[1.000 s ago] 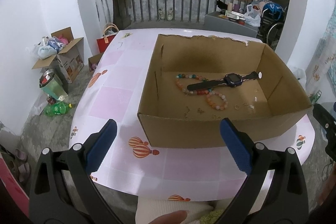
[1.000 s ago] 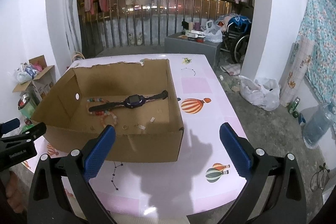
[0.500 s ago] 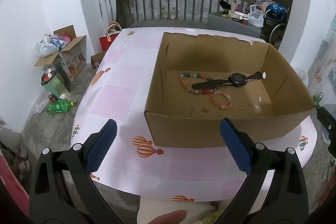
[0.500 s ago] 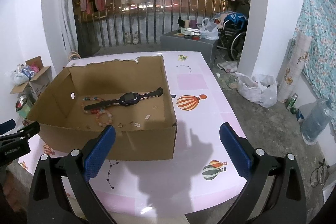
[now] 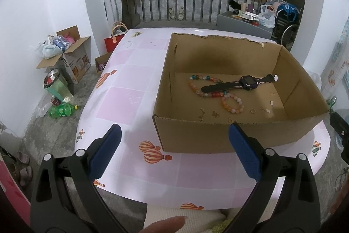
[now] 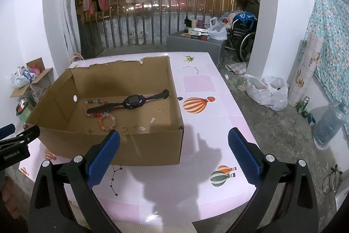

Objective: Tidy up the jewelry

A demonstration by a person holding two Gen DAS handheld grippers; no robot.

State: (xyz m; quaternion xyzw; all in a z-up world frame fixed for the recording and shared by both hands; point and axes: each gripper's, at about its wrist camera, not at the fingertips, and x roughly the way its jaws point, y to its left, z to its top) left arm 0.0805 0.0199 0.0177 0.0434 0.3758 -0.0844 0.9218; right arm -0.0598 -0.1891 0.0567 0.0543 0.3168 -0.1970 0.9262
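An open cardboard box (image 5: 229, 134) (image 6: 141, 150) stands on the pink table (image 5: 135, 102) (image 6: 207, 84). Inside it lie a black and purple smartwatch (image 5: 246, 82) (image 6: 130, 102), a long bead strand (image 5: 196, 82) (image 6: 91, 102), a round bead bracelet (image 5: 232, 103) (image 6: 108, 122), gold rings (image 5: 253, 110) (image 6: 124, 128) and small earrings (image 5: 201, 115) (image 6: 141, 128). My left gripper (image 5: 174, 152) hangs open above the table's near edge, short of the box. My right gripper (image 6: 174, 156) is open too, near the box's front right corner. Nothing sits between either pair of fingers.
The table carries printed hot-air balloons (image 6: 196, 104). On the floor at the left sit an open carton (image 5: 69, 58), a green bottle (image 5: 61, 110) and a red bag (image 5: 113, 40). At the right lie plastic bags (image 6: 268, 91) and a water jug (image 6: 329, 123). A railing (image 6: 152, 14) closes the back.
Both grippers have drawn back and risen slightly, so the box looks a little farther and its inside shows more. Both stay open and the jewelry has not moved.
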